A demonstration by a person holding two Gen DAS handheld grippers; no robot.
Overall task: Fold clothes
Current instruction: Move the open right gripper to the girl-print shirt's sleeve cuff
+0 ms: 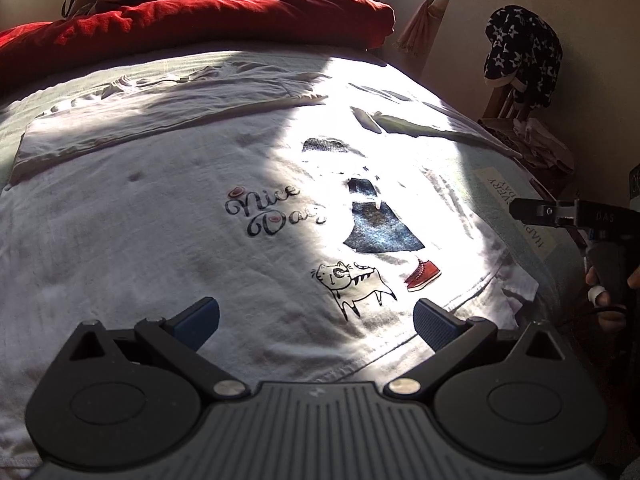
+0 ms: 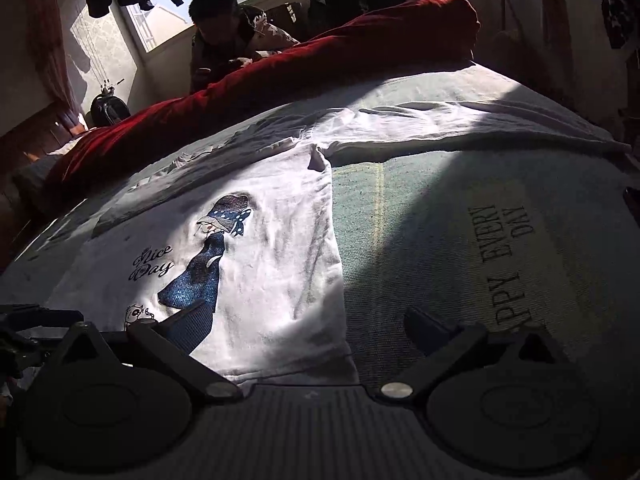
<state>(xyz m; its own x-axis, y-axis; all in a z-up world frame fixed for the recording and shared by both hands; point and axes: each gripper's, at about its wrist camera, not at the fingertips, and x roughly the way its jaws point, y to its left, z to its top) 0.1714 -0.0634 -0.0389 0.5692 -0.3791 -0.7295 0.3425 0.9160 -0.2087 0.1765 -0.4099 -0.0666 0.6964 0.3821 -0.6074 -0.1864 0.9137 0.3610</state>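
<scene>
The white shirt (image 1: 168,216) lies spread face-up on the bed (image 2: 440,216), its "Nice Day" lettering and the printed girl in the blue dress catching a hard patch of sun, with one sleeve (image 1: 132,120) laid out flat toward the head of the bed and the other sleeve (image 2: 460,124) stretched toward the far side. Nothing looks folded over yet, so I'd say this is the very start: the garment is smoothed out and the first fold is still to come. The left tool (image 1: 316,316) hovers over the hem near the little cat print, its blue pads wide apart and holding nothing; the right tool (image 2: 304,328) hangs at the shirt's side edge, one finger over cloth and one over the bedcover, also spread open and empty. The next move probably calls for both to come down on that near edge or a sleeve, pinch a single layer and carry it across without dragging the rest. The bedcover is a pale green, printed "HAPPY EVERY DAY". A red quilt (image 1: 200,20) is heaped at the head, a person sits behind it by the window (image 2: 168,12), and a star-patterned garment (image 1: 520,48) hangs by the wall.
</scene>
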